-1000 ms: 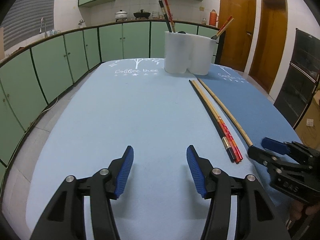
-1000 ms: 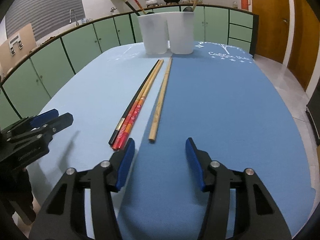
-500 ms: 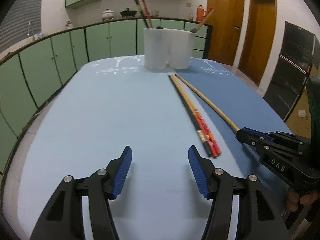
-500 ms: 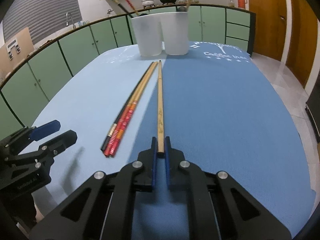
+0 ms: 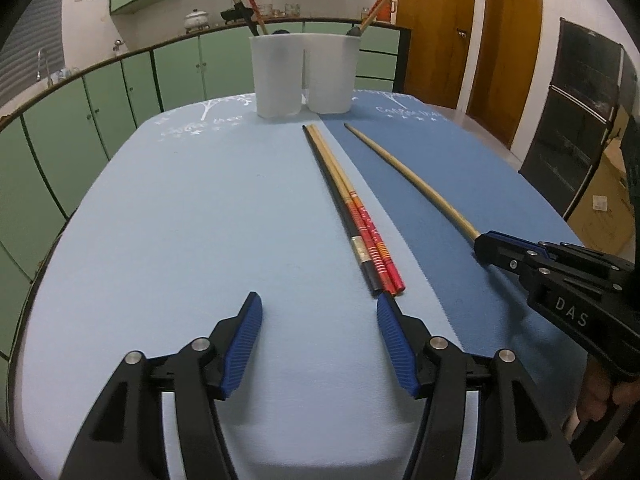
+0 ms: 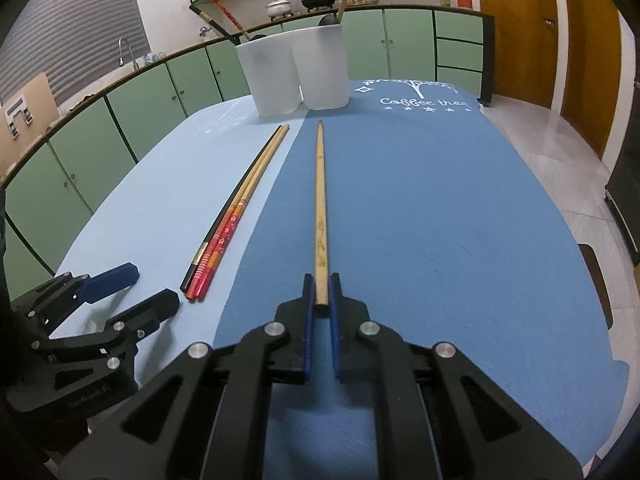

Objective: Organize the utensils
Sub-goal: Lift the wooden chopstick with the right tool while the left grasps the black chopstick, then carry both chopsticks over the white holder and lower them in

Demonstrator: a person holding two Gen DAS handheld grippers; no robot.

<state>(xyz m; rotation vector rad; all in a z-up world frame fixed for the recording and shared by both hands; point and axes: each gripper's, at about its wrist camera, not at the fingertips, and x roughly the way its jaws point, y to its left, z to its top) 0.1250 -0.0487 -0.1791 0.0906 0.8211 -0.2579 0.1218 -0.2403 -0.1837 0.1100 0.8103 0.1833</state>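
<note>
Chopsticks lie on the tabletop (image 6: 460, 240), which is covered by a light blue cloth (image 5: 180, 220) on one half and a dark blue cloth (image 6: 440, 200) on the other. One plain wooden chopstick (image 6: 320, 192) rests on the dark cloth, its near end pinched between the blue pads of the right claw (image 6: 320, 300), which is closed on it. Three more chopsticks (image 5: 352, 216), one black and two with red ends, lie bunched together along the seam between the cloths. The left claw (image 5: 318, 332) hovers with jaws apart and nothing between them, one fingertip near the red ends. Two white holders (image 5: 306, 76) stand side by side at the far end, with utensils in them.
</note>
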